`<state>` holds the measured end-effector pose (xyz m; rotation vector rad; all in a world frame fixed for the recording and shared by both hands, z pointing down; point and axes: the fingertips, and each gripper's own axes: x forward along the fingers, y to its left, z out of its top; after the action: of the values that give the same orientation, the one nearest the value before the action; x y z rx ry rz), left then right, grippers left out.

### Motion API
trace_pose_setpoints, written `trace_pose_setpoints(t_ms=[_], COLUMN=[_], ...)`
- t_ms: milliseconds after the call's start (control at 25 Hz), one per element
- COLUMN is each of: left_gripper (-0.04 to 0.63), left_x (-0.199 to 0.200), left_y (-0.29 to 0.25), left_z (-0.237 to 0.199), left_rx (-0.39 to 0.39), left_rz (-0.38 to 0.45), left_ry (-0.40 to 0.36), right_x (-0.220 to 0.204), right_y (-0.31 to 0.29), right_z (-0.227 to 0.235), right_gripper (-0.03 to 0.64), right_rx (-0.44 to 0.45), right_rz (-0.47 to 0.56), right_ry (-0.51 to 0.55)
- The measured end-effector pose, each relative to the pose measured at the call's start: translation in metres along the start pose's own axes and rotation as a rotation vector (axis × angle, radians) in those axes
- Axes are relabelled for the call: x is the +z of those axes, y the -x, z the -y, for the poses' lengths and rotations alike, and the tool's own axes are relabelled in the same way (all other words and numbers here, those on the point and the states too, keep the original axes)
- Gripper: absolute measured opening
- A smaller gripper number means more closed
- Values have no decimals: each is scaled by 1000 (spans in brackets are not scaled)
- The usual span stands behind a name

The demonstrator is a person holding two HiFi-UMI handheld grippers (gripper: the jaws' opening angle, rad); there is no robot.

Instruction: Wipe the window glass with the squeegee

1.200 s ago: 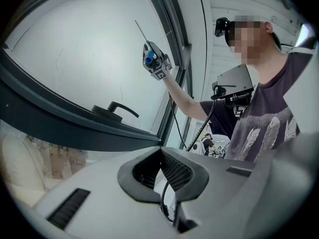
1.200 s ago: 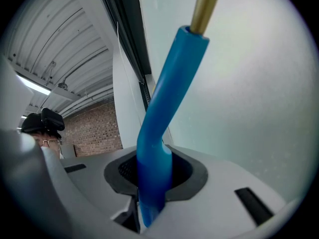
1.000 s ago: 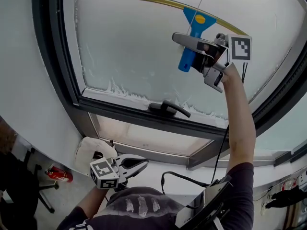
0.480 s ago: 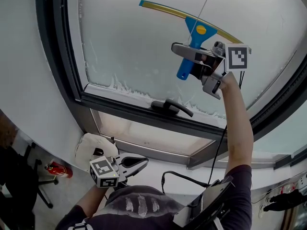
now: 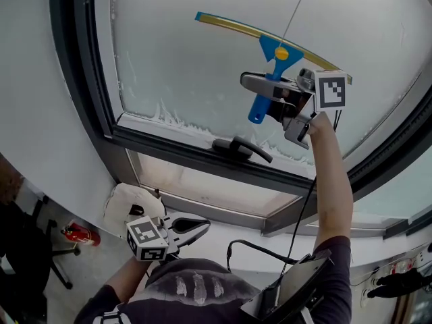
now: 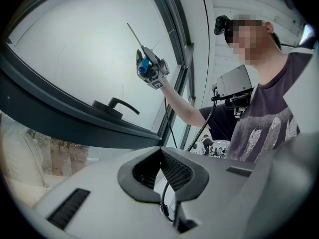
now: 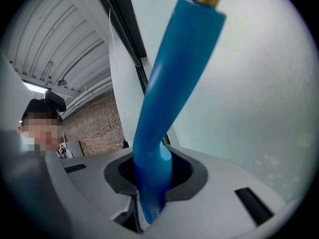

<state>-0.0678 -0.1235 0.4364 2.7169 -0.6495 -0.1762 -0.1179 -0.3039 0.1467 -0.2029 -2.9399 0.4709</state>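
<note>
**Operator:** What is my right gripper on?

**Spotter:** Your right gripper is pinching the blue handle of the squeegee. The jaws stand part-way apart and the handle fills the gap between them. You grip it low on the handle, which I take to be deliberate. That way the gripper body sits off the pane and only the blade lies on the window glass.

**Operator:** Where does the blade sit?

**Spotter:** It sits across the upper half of the pane. In the head view it is tilted, with its left end higher than its right. I'd guess you angle it so the water runs toward one end rather than spilling under the whole edge.

**Operator:** And my left gripper?

**Spotter:** Your left gripper has its jaws pressed together on nothing. You hold it low by your body, well apart from the window. This looks like a one-handed job, so that hand is parked out of the way.

**Operator:** How much is left?

**Spotter:** White suds line the bottom edge of the glass, just above the frame. The pane below the blade looks hazy, so I judge most of the pull is ahead of you. Mind the window handle near the bottom; your gripper could catch it there.
</note>
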Motion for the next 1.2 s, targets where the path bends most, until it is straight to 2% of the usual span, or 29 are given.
trace_pose_setpoints(t_ms=[600, 760, 1080, 1200], left_gripper=[6, 6, 6, 6], left_x=[-14, -2, 42, 45], left_y=[-8, -10, 3, 4], left_z=[2, 4, -1, 0], left_rx=[-6, 0, 60, 69], left_rz=[-10, 0, 86, 86], left_ry=[7, -5, -117, -111], right_x=[-47, -48, -67, -73], right_y=[-6, -4, -6, -3], right_z=[9, 13, 20, 27], right_gripper=[86, 86, 86, 87], right_rx=[45, 18, 21, 5], right_rz=[-14, -31, -26, -27], right_ry=[-59, -54, -75, -84])
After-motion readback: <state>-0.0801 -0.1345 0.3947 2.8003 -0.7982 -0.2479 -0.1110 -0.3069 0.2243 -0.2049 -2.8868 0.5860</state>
